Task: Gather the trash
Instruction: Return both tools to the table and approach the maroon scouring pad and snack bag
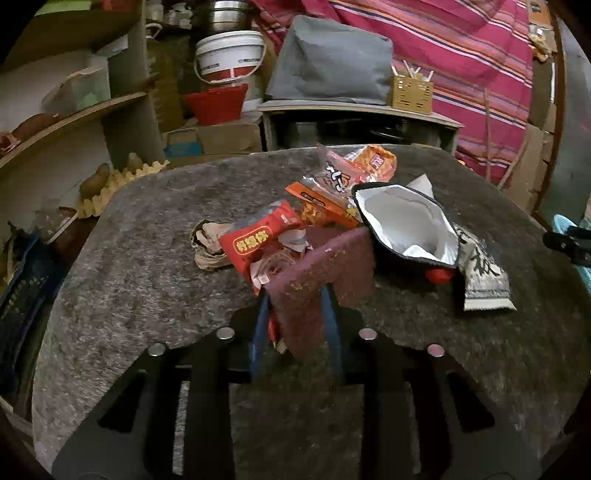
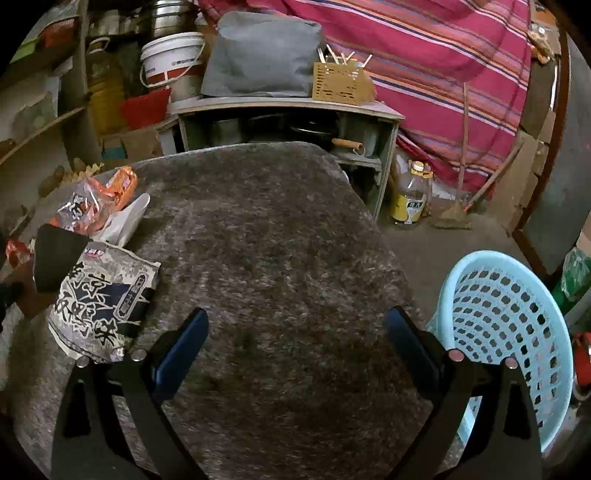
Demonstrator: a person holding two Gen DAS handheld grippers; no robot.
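now the left hand-held gripper [image 1: 295, 295] clamps a maroon scouring pad [image 1: 325, 269]; the right hand-held gripper [image 2: 295, 343] gapes, wrapper print unreadable.

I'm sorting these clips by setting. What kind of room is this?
Probably a cluttered home storeroom or rustic kitchen corner. Stacked metal pots and a white plastic bucket crowd the shelves, a chopstick holder sits on a low cupboard, and an oil bottle stands on the bare floor.

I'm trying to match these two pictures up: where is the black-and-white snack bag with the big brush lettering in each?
Left wrist view: black-and-white snack bag at the right, beside the open foil-lined bag.
Right wrist view: lower left, near the table edge.
Shared landmark: the yellow chopstick holder.
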